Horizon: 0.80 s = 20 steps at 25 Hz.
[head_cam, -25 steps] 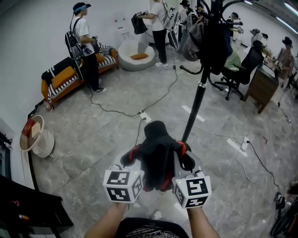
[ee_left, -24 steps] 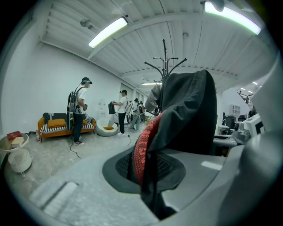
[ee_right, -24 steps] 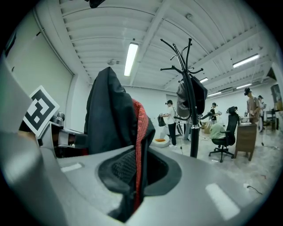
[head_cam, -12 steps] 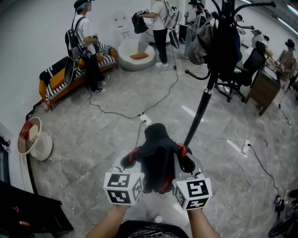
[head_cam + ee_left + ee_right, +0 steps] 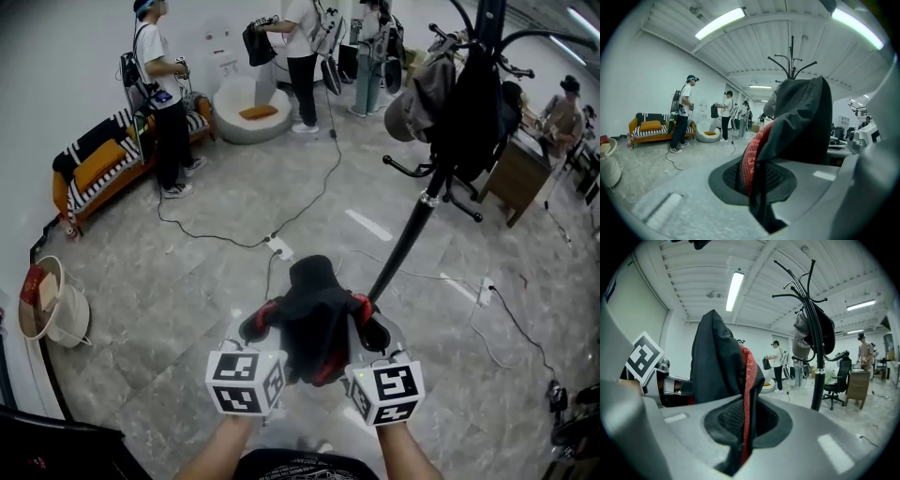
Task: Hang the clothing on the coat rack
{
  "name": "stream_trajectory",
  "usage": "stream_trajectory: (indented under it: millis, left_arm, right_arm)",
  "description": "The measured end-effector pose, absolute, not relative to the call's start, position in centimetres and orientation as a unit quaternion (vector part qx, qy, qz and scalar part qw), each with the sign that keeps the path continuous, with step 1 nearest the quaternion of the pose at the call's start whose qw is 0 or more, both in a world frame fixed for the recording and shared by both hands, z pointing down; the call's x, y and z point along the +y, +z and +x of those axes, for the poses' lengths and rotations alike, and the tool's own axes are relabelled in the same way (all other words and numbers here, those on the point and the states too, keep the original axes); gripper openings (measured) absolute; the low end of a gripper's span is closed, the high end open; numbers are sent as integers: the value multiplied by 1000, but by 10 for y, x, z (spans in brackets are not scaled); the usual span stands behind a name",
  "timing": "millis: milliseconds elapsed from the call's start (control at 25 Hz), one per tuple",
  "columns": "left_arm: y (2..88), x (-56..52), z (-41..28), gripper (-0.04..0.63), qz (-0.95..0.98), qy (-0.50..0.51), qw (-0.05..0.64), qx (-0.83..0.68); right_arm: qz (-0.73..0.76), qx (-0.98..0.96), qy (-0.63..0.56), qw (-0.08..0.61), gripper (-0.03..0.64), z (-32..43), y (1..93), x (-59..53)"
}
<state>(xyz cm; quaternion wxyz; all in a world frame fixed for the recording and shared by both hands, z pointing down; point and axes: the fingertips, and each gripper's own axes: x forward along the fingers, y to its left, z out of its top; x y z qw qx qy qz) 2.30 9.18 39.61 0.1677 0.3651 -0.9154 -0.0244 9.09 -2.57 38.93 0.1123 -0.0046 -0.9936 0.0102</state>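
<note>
As the left claw [image 5: 265, 322] and right claw [image 5: 371, 325] stay clamped on the black, red-edged garment [image 5: 314, 314], it hangs between them. The coat rack [image 5: 410, 237] looms closer than before, just beyond it.

The garment [image 5: 314, 319] hangs between my grippers, with my left gripper [image 5: 261, 323] at its left edge and my right gripper [image 5: 373, 326] at its right. The coat rack [image 5: 412, 234] stands just ahead to the right, with hanging clothes [image 5: 469, 103] on its hooks. Far left, a sofa [image 5: 94, 164] lies along the wall, and a person [image 5: 159, 94] stands before it.
</note>
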Motion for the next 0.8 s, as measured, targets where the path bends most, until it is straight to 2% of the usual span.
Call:
stream_trajectory:
  millis: [520,800]
  left_arm:
    - [385,115,-64,25,413,-31,163,-896]
    - [389,116,-86,25,428,-33,158,-889]
  right_arm:
    - [48,-992,-1,119,21,17,376,5]
    - [65,-991,-7,116,21,3,379,11]
